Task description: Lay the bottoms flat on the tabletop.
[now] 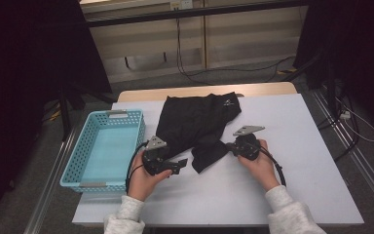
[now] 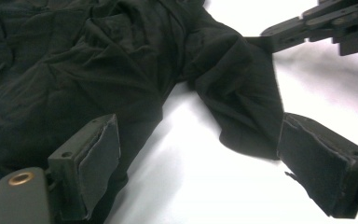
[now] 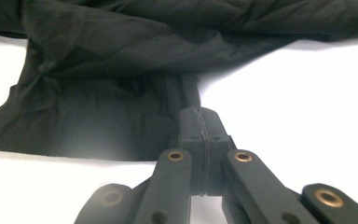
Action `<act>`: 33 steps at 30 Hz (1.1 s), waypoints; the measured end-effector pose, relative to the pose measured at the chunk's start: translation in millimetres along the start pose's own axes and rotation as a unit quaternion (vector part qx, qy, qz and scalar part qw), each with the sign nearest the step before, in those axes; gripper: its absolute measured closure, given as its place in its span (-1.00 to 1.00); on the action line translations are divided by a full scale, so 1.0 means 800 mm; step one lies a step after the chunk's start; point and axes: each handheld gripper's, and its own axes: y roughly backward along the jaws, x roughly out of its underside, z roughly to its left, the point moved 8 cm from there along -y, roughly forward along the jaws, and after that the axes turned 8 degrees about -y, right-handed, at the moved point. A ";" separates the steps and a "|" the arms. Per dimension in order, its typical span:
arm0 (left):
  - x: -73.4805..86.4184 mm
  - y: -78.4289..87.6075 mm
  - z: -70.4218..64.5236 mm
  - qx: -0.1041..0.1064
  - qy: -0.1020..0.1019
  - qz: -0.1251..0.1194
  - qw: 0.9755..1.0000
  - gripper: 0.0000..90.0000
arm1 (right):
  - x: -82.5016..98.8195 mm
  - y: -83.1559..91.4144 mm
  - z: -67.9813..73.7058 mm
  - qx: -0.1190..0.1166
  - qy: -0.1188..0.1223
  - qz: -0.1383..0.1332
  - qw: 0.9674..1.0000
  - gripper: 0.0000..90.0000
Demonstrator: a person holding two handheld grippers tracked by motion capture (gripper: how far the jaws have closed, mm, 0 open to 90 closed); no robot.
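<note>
A black garment (image 1: 195, 122) with a small white logo lies spread on the white table (image 1: 302, 146), and one part of it is bunched toward the front. My right gripper (image 1: 228, 145) points left and is shut on the right edge of that bunched part; its gripper view shows the jaws pressed together on a fold of the cloth (image 3: 168, 46). My left gripper (image 1: 181, 165) sits just left of the bunched part, open, with bare table between its pads (image 2: 98, 158). The garment (image 2: 98, 70) lies just ahead of those jaws, and the right gripper (image 2: 317, 23) appears beyond it.
A light blue perforated basket (image 1: 73, 165) stands empty at the table's left edge, close to my left hand. Bare white table stretches to the right of and in front of the garment. Cables lie on the floor beyond the table.
</note>
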 end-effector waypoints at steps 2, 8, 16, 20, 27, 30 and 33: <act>-0.002 0.000 -0.002 0.001 0.000 -0.001 1.000 -0.71 | 0.003 0.010 0.000 0.001 -0.002 -0.005 1.000 1.00; -0.007 -0.003 -0.009 0.008 -0.005 -0.002 1.000 -0.71 | 0.014 0.027 0.000 0.005 0.000 -0.004 1.000 1.00; -0.007 -0.006 -0.012 0.014 -0.005 0.001 1.000 -0.71 | 0.025 0.050 0.004 0.005 0.001 -0.009 1.000 1.00; -0.008 -0.006 -0.014 0.015 -0.005 0.000 1.000 -0.71 | 0.033 0.061 0.004 0.006 0.000 -0.006 1.000 1.00; -0.006 -0.009 -0.015 0.017 -0.004 0.005 1.000 -0.71 | 0.052 0.077 0.005 -0.010 -0.010 0.009 1.000 1.00; -0.006 -0.009 -0.015 0.016 -0.005 0.005 1.000 -0.71 | 0.057 0.077 0.006 0.001 0.007 0.016 1.000 0.90; -0.006 -0.010 -0.015 0.016 -0.006 0.006 1.000 -0.71 | 0.050 0.076 0.013 0.000 0.012 0.003 1.000 0.71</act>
